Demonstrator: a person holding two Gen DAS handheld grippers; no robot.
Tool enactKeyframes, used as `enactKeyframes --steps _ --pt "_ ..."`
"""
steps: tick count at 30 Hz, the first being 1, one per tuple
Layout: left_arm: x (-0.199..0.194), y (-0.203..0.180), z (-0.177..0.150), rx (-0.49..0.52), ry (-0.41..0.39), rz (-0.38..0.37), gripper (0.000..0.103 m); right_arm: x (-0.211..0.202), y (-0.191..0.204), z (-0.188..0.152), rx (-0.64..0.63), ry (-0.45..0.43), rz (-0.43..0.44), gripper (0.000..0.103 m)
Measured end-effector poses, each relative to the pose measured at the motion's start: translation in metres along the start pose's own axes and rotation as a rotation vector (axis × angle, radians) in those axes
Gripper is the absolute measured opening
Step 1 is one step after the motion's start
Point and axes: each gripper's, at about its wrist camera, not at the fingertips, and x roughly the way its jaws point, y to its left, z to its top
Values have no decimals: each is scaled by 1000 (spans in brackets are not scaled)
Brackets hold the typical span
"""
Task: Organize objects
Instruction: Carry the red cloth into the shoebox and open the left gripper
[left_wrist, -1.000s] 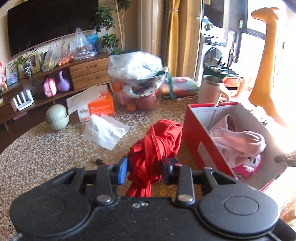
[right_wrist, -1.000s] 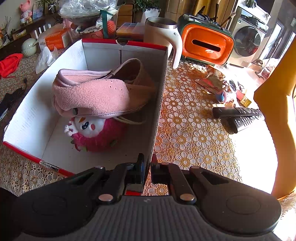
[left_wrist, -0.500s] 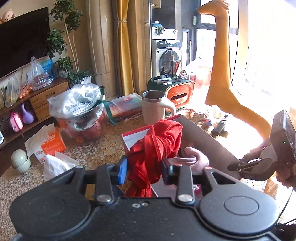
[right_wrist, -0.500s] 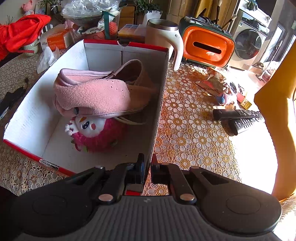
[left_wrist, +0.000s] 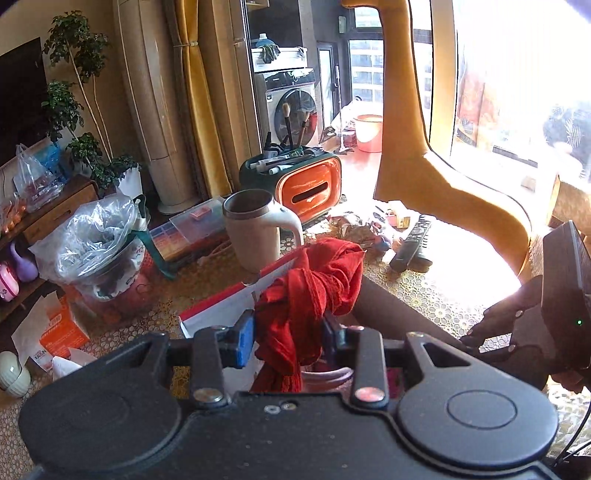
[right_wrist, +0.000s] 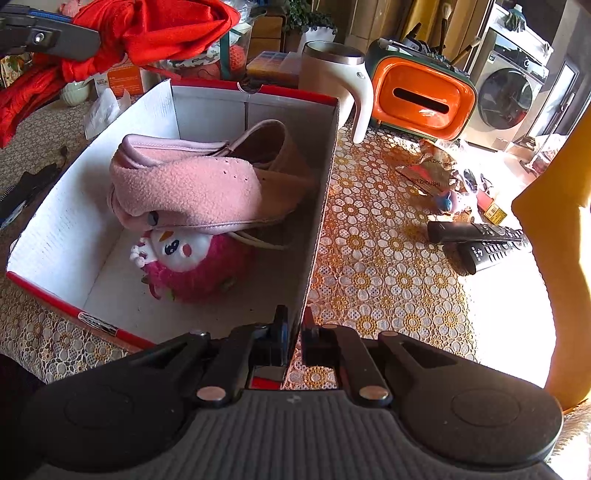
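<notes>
While the round table with its flowered lace cover carried everything, the biggest thing on it was the red-edged cardboard box, open at the top and white inside. In the box a pink fleece slipper lay over a second, beige slipper, and below them, nearer to the camera, a pink plush toy with a white face rested on the box floor.

Beyond the far right corner of the box stood a cream mug with a metal rim, and to its right an orange and green tissue holder with brushes and pens on top. Two black remote controls lay on the table well to the right of the box.

The left gripper was clamped on a knotted red cloth, and held it in the air over the far left part of the box, not touching it. The right gripper was closed on the near right wall of the box, one finger inside and one outside.
</notes>
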Motion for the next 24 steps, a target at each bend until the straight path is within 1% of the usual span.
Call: enactKeyframes --steps 5,10,16,20,24 --pt "26 -12 11 62 26 -3 34 -2 -4 -2 2 -1 12 7" --pt "56 -13 16 84 47 -5 34 -2 -6 -3 11 -3 23 7" --pt "97 -8 13 56 117 35 34 -2 -9 -3 24 -4 38 7" --pt "113 -9 7 35 138 22 35 -3 -11 -4 28 -5 43 7" --pt "129 -16 2 50 170 30 35 -3 -13 -4 32 -4 49 7"
